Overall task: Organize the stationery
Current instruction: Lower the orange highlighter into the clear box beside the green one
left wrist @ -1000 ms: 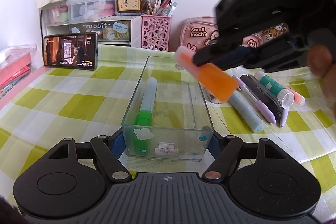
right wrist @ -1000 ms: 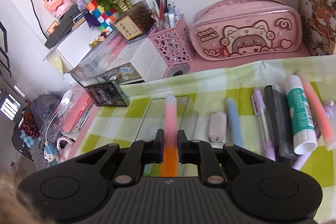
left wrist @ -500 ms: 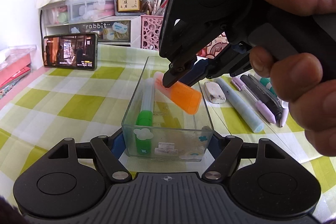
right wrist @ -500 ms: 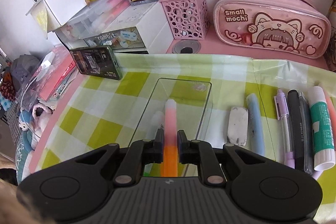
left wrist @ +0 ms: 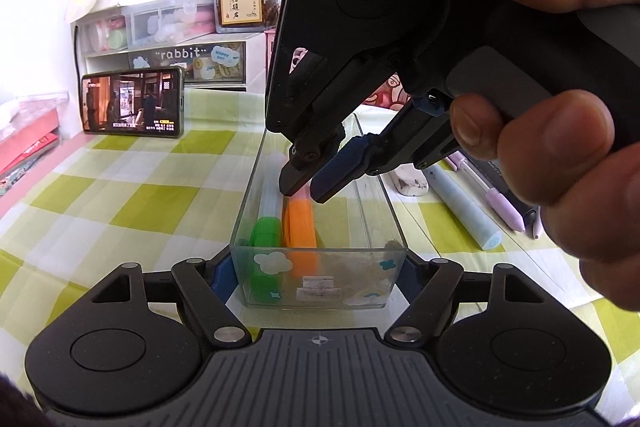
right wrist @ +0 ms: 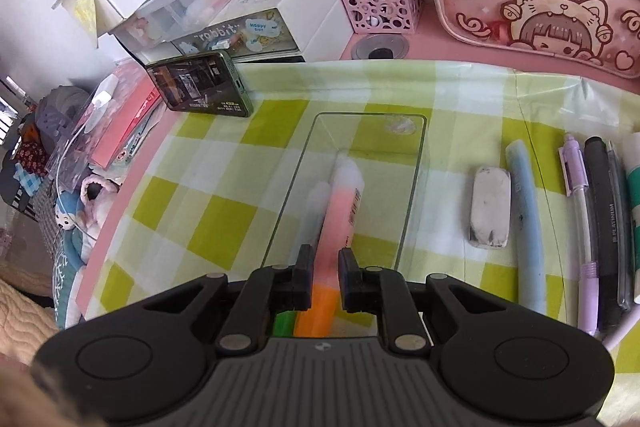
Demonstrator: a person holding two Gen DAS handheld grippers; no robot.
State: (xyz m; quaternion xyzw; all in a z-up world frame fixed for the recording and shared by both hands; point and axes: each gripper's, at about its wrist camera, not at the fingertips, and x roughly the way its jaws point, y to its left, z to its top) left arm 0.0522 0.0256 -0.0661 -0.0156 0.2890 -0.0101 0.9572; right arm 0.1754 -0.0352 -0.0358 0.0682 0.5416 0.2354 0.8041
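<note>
Clear box (left wrist: 320, 259) on checked tablecloth (left wrist: 132, 195), clamped at near end by left gripper (left wrist: 318, 273). Orange highlighter (left wrist: 301, 227) inside box beside green highlighter (left wrist: 265, 231), pinched between jaws of right gripper (right wrist: 324, 277). Right hand (left wrist: 560, 131) tilts gripper steeply down into box.

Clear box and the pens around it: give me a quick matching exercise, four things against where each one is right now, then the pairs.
Things:
1. orange highlighter
2. green highlighter
3. eraser
4. clear box

Places:
A. on the cloth outside the box, beside the light blue pen
B. held at its near end by the left gripper
C. in the box, clamped by the right gripper
D. lying loose in the box

Pairs: 1-C, 2-D, 3-A, 4-B
</note>
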